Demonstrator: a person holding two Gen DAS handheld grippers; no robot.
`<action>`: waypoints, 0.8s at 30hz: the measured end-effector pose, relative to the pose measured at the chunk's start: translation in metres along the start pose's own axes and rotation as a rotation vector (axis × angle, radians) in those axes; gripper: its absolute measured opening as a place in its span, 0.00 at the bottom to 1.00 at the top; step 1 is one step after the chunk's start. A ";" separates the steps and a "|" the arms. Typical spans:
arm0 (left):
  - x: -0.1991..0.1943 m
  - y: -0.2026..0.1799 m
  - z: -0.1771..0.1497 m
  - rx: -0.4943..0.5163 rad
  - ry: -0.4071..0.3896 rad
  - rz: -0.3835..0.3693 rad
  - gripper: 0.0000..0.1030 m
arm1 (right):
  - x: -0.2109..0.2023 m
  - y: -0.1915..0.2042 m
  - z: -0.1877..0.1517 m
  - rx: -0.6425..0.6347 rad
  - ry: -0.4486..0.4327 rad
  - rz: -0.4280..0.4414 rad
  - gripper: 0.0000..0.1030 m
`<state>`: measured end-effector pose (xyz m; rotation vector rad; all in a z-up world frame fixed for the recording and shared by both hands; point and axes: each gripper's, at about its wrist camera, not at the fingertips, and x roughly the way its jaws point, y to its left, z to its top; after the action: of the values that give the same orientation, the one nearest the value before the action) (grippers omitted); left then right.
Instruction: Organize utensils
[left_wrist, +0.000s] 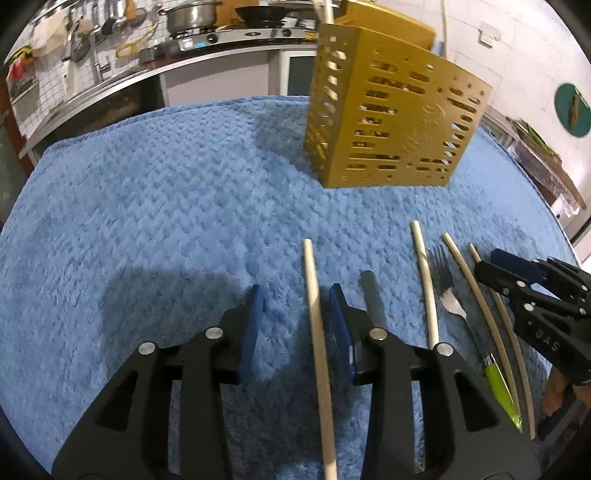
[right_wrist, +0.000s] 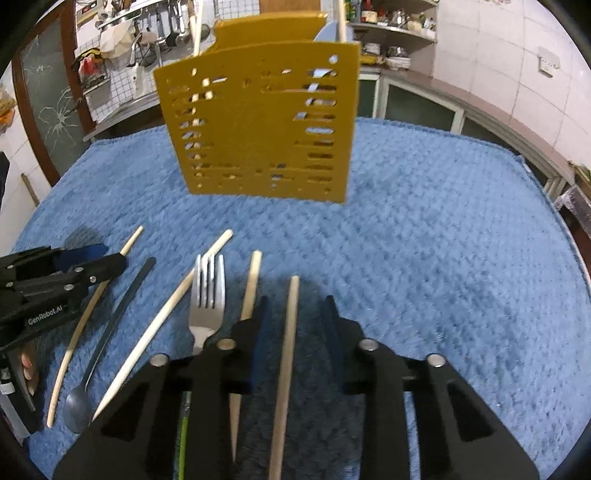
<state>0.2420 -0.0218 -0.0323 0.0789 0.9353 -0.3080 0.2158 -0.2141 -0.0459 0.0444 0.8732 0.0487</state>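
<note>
Both grippers sit part open over the blue towel (left_wrist: 147, 206), w/ one chopstick (left_wrist: 314, 314) lying loose between left gripper (left_wrist: 295, 306) pads. Right gripper (right_wrist: 295, 317) likewise straddles another chopstick (right_wrist: 290, 332), not pinched. Gold holder (right_wrist: 258, 122) stands near the towel's far edge.

You're in a home kitchen. Beyond your tongs, far left: a steel pot (left_wrist: 191, 14) and black pan (left_wrist: 261, 13) on a gas hob (left_wrist: 236, 35), ladles hung on a tiled wall (right_wrist: 122, 79). Far right: shelves of jars (right_wrist: 391, 22) over counter cabinets (right_wrist: 417, 107).
</note>
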 end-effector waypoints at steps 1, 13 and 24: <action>0.000 -0.003 -0.001 0.010 0.001 0.004 0.34 | 0.001 0.002 0.000 -0.006 0.004 -0.004 0.24; 0.008 -0.008 0.006 0.021 0.019 0.041 0.13 | 0.011 -0.002 0.015 0.038 0.086 -0.005 0.06; -0.008 0.001 0.012 -0.058 -0.032 0.014 0.04 | -0.009 -0.017 0.013 0.087 0.015 0.078 0.05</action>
<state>0.2469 -0.0214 -0.0184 0.0270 0.9106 -0.2683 0.2205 -0.2315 -0.0311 0.1594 0.8886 0.0839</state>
